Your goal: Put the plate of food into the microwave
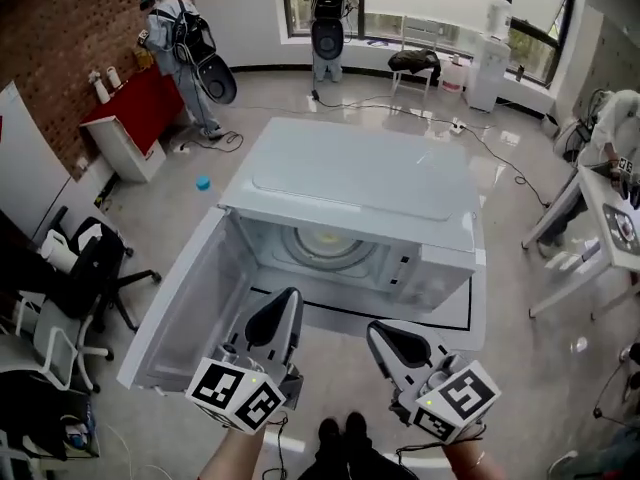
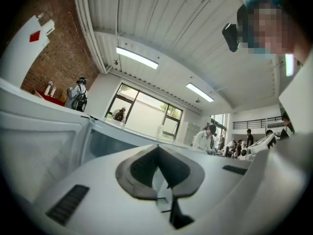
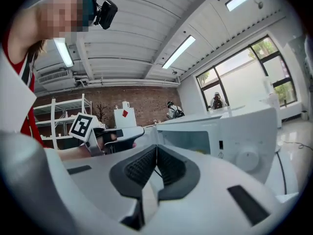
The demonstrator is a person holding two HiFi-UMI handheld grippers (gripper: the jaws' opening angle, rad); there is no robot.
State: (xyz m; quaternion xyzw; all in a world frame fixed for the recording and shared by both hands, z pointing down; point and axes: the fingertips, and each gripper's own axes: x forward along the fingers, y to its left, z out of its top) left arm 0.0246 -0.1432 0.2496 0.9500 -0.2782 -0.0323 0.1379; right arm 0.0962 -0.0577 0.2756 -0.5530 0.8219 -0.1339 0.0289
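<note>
Looking down through the head view, I have both tongs pressed shut on nothing. The left gripper (image 1: 285, 303) and the right gripper (image 1: 390, 338) hover side by side just in front of the microwave (image 1: 350, 173), tips aimed at its open mouth, and each gripper view shows the pads meeting with no gap. Inside the cavity, straight ahead and between the two, lies a round plate (image 1: 325, 248) with something pale yellow on it. I take it for the plate of food, already in, though it could be only the turntable; no other plate shows anywhere. The door (image 1: 185, 298) stands open on the left, its long side running from the cavity's left edge back toward me, so the left gripper is nearer it. If the plate is in, swinging that door shut looks like the next job.
</note>
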